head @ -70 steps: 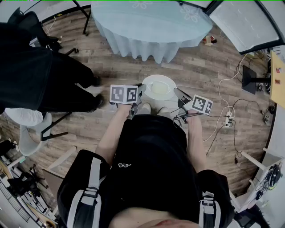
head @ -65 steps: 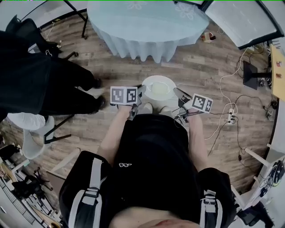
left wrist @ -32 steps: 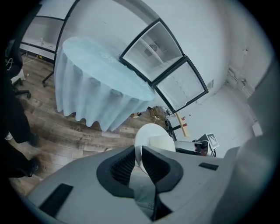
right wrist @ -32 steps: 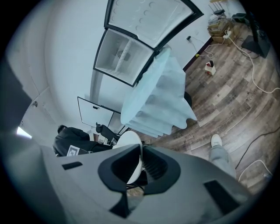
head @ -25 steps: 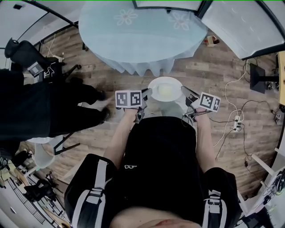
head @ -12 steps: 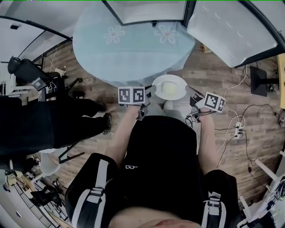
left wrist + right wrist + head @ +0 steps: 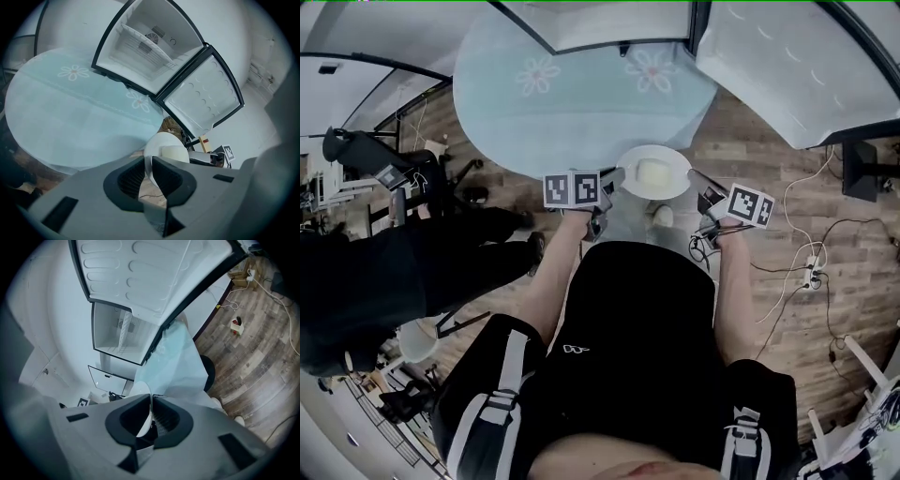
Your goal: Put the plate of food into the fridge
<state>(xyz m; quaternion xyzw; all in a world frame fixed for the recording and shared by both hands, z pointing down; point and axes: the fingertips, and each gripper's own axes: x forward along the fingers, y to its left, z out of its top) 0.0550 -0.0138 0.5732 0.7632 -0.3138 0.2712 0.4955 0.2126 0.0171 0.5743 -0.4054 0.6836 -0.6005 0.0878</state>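
White plate (image 7: 677,176) of pale food | left claw (image 7: 613,179) clamped on its rim | right claw (image 7: 697,184) clamped on opposite rim | fridge (image 7: 146,43) stood open

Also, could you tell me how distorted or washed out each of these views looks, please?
Head view: strong fisheye, the floorboards bow and the round table bulges, yet the plate is sharp. Left gripper view: dark vignette round the edge, the open fridge bent but in focus, the near jaws soft. Right gripper view: the same vignette, the white fridge door pale and low in contrast.
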